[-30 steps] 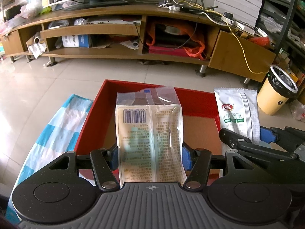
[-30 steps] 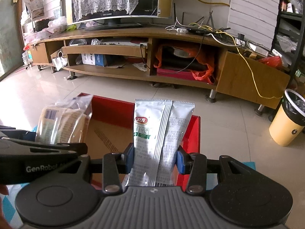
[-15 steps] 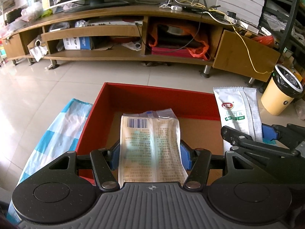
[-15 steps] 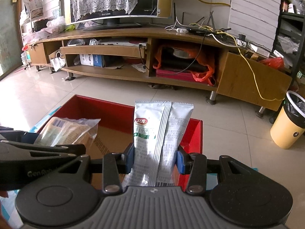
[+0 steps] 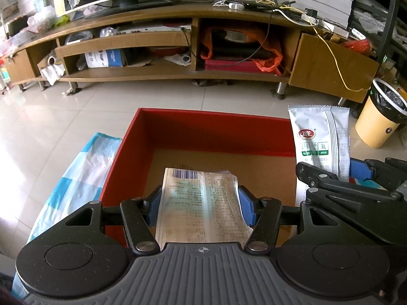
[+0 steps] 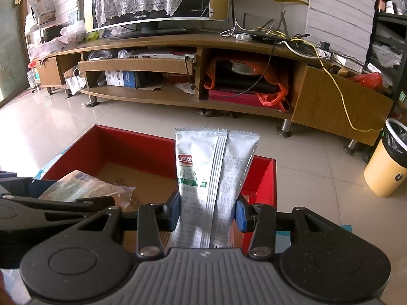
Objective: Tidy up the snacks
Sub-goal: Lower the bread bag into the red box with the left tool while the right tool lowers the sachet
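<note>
A red box (image 5: 198, 127) with a brown cardboard floor stands open on the tiled floor. My left gripper (image 5: 201, 203) is shut on a clear snack bag (image 5: 201, 203) with a barcode and printed text, tilted forward low inside the box. My right gripper (image 6: 207, 208) is shut on a silver snack packet (image 6: 211, 167) with a red logo, held upright over the box's right side. In the left wrist view the silver snack packet (image 5: 320, 139) stands at the right wall of the box. The clear snack bag (image 6: 81, 185) and left gripper show at the left of the right wrist view.
A blue-and-white checked cloth (image 5: 76, 167) lies left of the box. A long wooden TV cabinet (image 5: 178, 50) with cluttered shelves spans the back. A yellow waste bin (image 5: 379, 117) stands at the right. Tiled floor (image 5: 76, 111) lies between box and cabinet.
The left gripper has tipped forward, and its clear bag has leaned from nearly upright to low inside the box. The right gripper with the silver packet has shifted slightly toward the box.
</note>
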{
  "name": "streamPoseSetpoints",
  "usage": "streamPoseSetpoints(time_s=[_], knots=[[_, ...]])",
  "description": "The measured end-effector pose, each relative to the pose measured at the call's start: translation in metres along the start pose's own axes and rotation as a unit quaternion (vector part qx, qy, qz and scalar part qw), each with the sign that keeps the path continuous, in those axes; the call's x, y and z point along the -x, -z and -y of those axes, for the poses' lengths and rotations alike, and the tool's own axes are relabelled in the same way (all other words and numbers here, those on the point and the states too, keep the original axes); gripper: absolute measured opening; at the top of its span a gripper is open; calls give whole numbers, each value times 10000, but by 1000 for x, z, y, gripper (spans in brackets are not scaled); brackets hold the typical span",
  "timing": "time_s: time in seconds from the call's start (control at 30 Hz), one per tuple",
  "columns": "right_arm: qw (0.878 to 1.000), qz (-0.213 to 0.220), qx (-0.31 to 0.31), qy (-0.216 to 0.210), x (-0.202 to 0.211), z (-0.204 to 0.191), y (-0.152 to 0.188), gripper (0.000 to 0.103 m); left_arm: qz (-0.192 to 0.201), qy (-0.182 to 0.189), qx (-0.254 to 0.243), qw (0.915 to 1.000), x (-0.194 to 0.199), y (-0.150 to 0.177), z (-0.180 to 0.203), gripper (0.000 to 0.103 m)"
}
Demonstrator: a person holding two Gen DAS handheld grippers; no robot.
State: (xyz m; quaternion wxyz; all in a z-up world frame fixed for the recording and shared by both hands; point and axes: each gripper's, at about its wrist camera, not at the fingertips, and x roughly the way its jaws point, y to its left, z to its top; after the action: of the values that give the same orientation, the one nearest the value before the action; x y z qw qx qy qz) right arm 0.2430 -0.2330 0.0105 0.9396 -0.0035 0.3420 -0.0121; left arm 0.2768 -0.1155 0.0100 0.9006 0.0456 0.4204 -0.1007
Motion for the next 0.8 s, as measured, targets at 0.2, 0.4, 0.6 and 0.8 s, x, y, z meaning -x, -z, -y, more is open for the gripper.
streamPoseSetpoints(time_s=[0.2, 0.4, 0.6, 0.8], knots=[[10000, -15, -37, -24, -6, 1, 0, 43, 2, -33, -18, 10000, -4, 0, -1, 66], [10000, -21, -61, -36, -9, 1, -1, 43, 2, -54, -24, 10000, -7, 0, 0, 67], [9998, -76, -155, -56, -17, 5, -1, 43, -25, -54, -68, 10000, -12, -2, 1, 68], [9996, -213, -138, -75, -30, 6, 4, 43, -37, -129, -32, 9999, -24, -6, -1, 70]])
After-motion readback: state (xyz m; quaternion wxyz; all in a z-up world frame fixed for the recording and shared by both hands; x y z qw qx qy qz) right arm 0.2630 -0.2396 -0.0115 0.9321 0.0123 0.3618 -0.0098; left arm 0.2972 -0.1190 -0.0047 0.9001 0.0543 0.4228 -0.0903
